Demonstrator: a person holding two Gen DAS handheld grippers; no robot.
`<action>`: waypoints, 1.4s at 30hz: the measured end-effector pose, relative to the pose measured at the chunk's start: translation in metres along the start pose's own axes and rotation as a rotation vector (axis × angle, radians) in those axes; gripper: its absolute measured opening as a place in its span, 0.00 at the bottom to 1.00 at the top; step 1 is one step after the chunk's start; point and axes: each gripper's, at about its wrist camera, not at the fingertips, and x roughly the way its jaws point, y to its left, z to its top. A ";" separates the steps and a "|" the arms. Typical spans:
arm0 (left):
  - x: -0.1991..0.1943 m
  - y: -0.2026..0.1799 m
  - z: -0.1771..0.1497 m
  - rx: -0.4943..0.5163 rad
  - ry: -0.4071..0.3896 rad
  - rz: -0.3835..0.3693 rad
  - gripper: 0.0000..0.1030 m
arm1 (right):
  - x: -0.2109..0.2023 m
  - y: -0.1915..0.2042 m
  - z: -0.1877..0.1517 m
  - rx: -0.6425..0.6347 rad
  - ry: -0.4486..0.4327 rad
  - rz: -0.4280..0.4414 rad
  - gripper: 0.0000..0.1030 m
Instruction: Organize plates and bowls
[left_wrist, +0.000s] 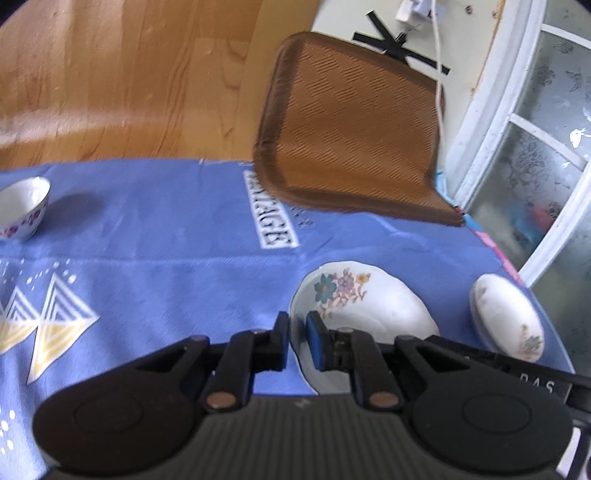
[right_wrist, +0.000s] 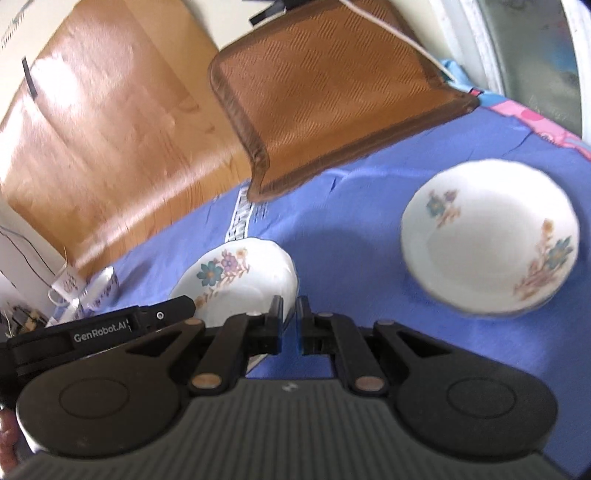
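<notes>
My left gripper (left_wrist: 297, 341) is shut on the near left rim of a white floral plate (left_wrist: 354, 302), one finger on each side of the rim. The same plate (right_wrist: 236, 280) shows in the right wrist view, with the left gripper's body (right_wrist: 99, 328) at its left. A second white floral plate (left_wrist: 506, 317) lies to the right; in the right wrist view it (right_wrist: 491, 240) sits ahead and right. My right gripper (right_wrist: 290, 325) is nearly shut with a narrow gap, holding nothing, above the blue cloth beside the first plate. A small floral bowl (left_wrist: 22, 206) stands far left.
A blue tablecloth (left_wrist: 166, 266) covers the table. A brown mesh chair seat (left_wrist: 351, 136) overlaps the table's far edge. A clear cup (right_wrist: 66, 291) and a patterned bowl (right_wrist: 101, 288) stand at the left. A white glass door (left_wrist: 535, 147) is at the right.
</notes>
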 end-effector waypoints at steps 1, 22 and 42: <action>0.001 0.003 -0.002 -0.002 0.004 0.004 0.12 | 0.002 0.001 -0.002 -0.003 0.007 -0.001 0.09; -0.001 0.025 -0.016 0.024 -0.039 0.082 0.36 | 0.024 0.018 -0.009 -0.011 0.038 0.039 0.21; -0.001 0.025 -0.025 0.064 -0.082 0.114 0.54 | 0.019 0.027 -0.010 -0.159 -0.018 -0.034 0.24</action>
